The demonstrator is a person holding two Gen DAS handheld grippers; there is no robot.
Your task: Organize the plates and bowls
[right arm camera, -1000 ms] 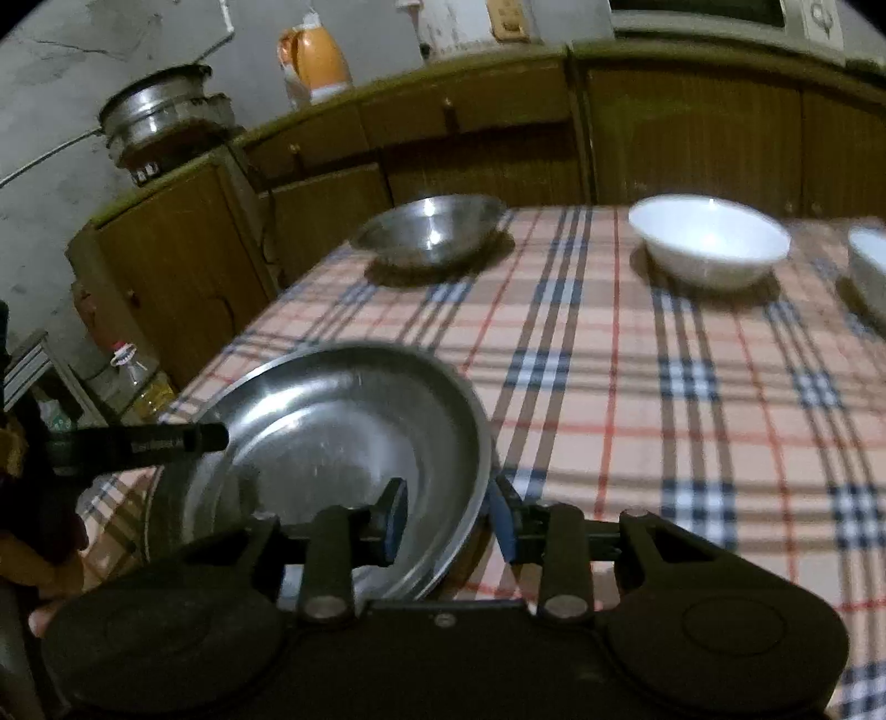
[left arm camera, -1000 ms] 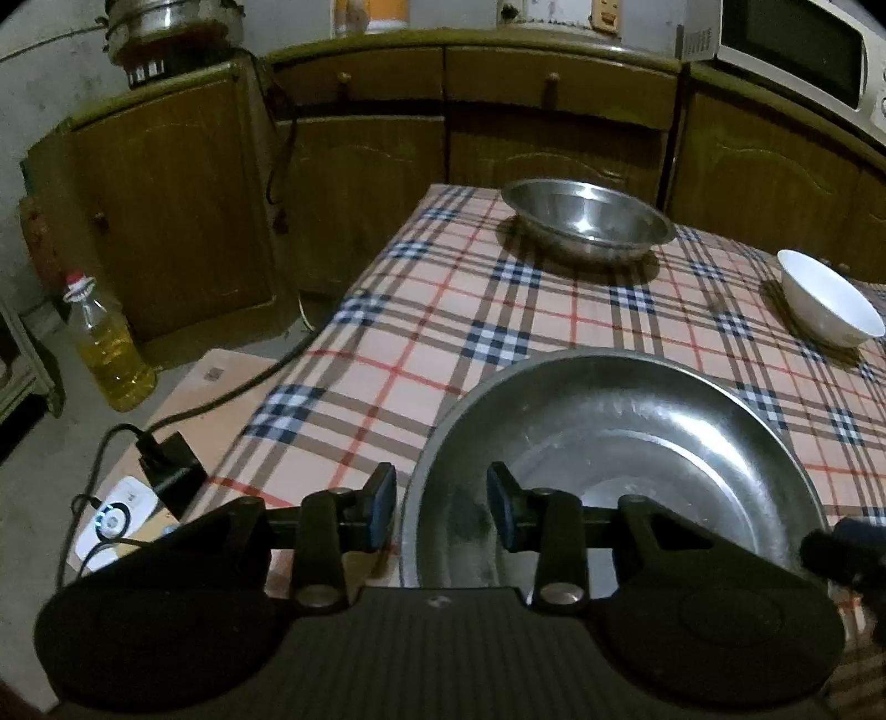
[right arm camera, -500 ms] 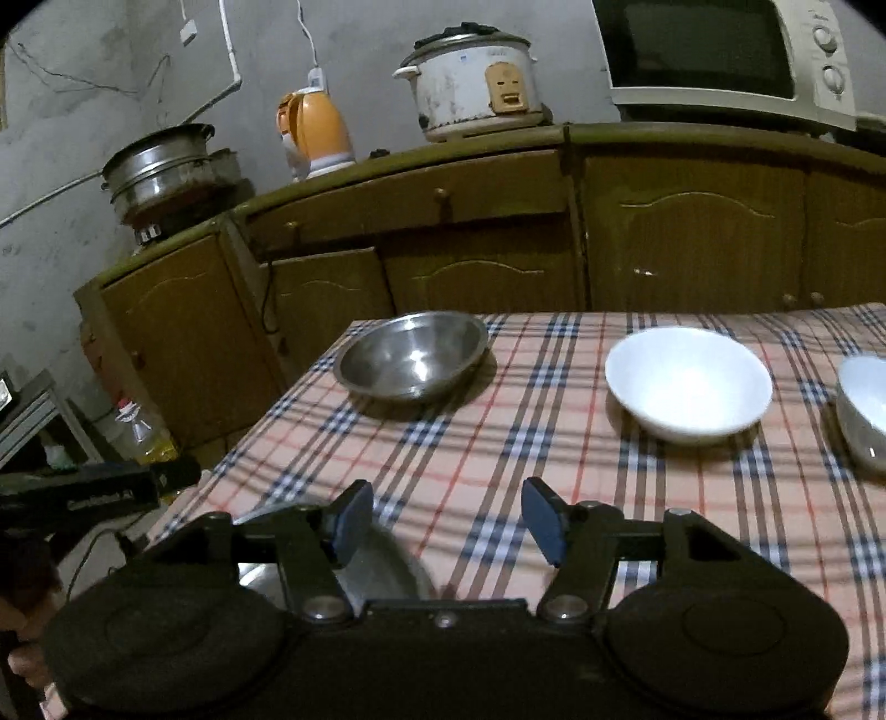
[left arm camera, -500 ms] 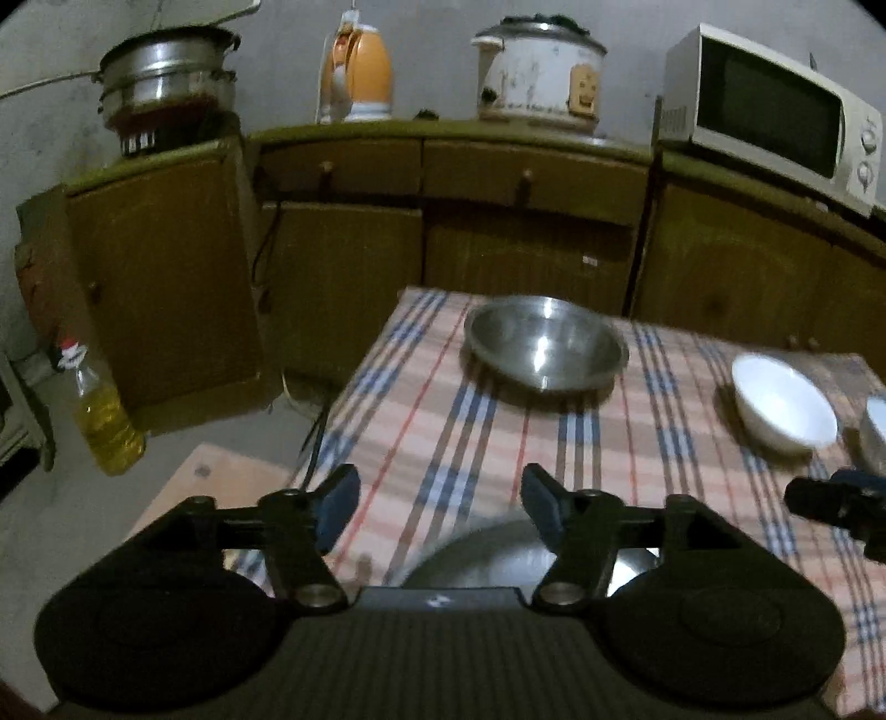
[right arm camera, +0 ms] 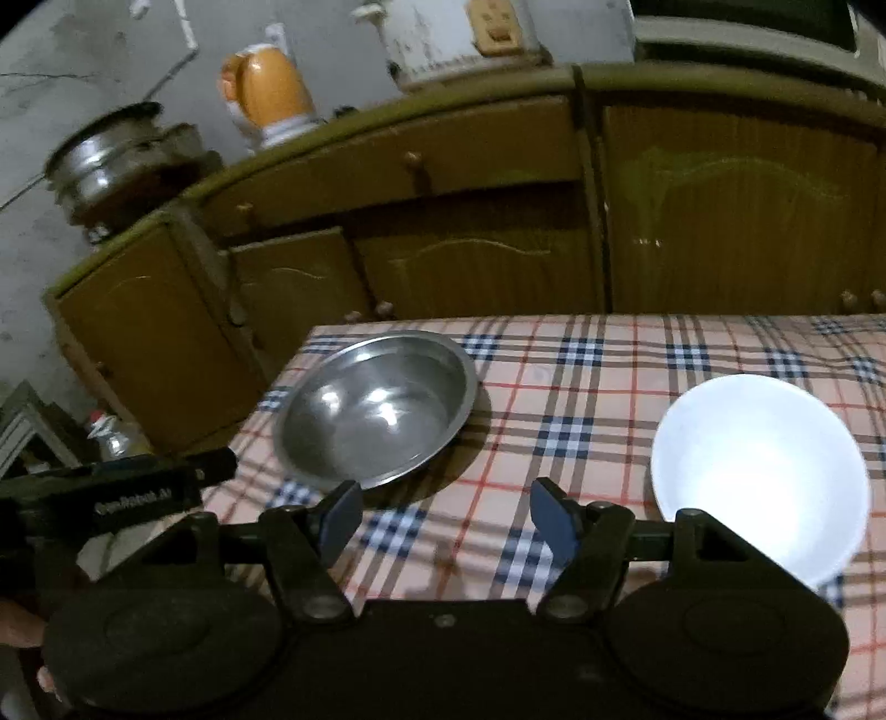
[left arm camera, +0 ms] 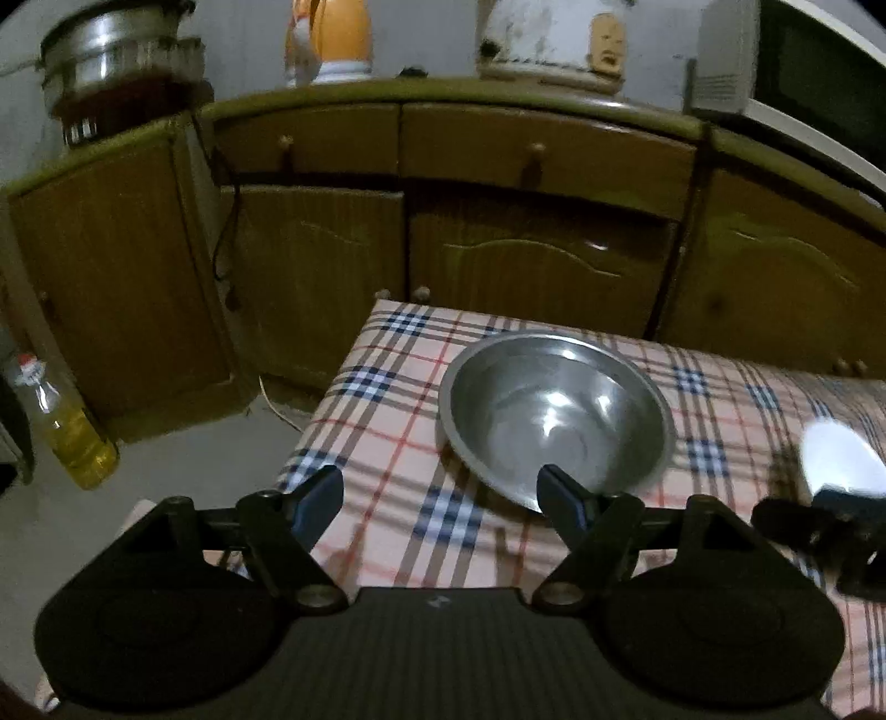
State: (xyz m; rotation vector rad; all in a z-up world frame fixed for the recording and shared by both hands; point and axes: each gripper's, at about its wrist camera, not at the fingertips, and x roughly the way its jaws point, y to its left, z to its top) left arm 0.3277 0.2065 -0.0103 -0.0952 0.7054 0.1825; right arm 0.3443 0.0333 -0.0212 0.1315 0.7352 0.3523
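Two hand-held grippers hover over a plaid-covered table (left arm camera: 398,399) in a dim kitchen. The left hand-held gripper (left arm camera: 440,507) has its jaws spread wide, having just been opening, with nothing between them; a steel bowl (left arm camera: 554,410) sits on the cloth just beyond, at about 1 o'clock from its tips. The right hand-held gripper (right arm camera: 443,515) likewise has jaws standing apart after just opening, empty, above bare cloth. From it the steel bowl (right arm camera: 376,407) lies at 11 o'clock and a white bowl (right arm camera: 758,465) at 2 o'clock, the two well apart. In the left view the white bowl (left arm camera: 839,459) shows blurred at 3 o'clock. Wooden cabinets (left arm camera: 526,243) run behind the table, bearing an orange kettle (left arm camera: 329,39), a rice cooker (left arm camera: 554,39) and a steel pot (left arm camera: 119,55). A bottle of oil (left arm camera: 66,426) stands on the floor at 9 o'clock.
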